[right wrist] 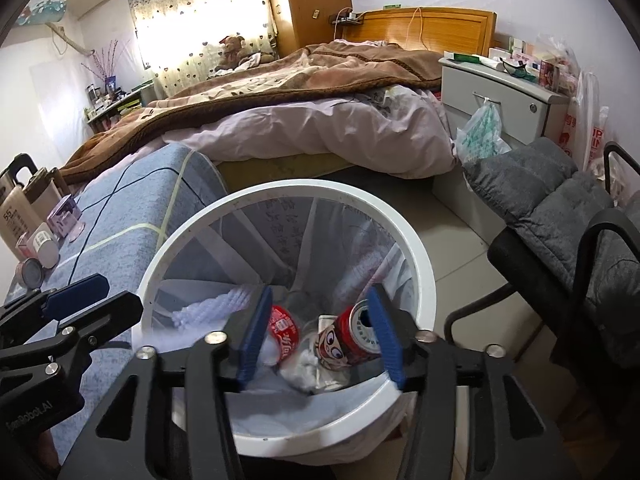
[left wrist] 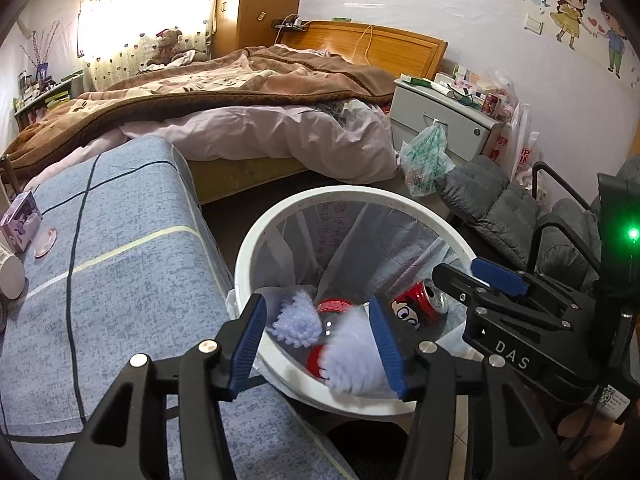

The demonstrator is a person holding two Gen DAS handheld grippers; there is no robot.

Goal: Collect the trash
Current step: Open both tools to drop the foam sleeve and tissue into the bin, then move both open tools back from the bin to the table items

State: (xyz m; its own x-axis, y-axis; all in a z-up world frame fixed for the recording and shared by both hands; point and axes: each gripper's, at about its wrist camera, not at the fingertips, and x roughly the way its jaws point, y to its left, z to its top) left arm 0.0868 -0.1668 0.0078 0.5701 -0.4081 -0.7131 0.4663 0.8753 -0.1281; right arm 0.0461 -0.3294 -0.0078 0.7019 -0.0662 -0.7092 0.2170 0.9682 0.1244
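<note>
A white round trash bin (left wrist: 248, 256) with a clear liner stands on the floor beside a blue-covered table; it also shows in the right wrist view (right wrist: 420, 256). Inside lie a red cartoon can (left wrist: 420, 306) (right wrist: 352, 338), a red-labelled bottle (right wrist: 284, 330) and crumpled white tissue (left wrist: 298, 320). My left gripper (left wrist: 318, 342) is open over the bin's near rim, with a second wad of tissue (left wrist: 352, 354) between its fingers, blurred. My right gripper (right wrist: 320, 338) is open and empty above the bin. Each gripper shows in the other's view, the right one (left wrist: 480, 284) and the left one (right wrist: 80, 296).
The blue-covered table (left wrist: 132, 280) holds a purple box (left wrist: 20, 220), a cup (left wrist: 10, 272) and several bottles (right wrist: 24, 212). A grey padded chair (right wrist: 560, 216) stands to the right. A bed (left wrist: 240, 112), a nightstand (left wrist: 436, 120) and hanging plastic bags (left wrist: 426, 156) lie beyond the bin.
</note>
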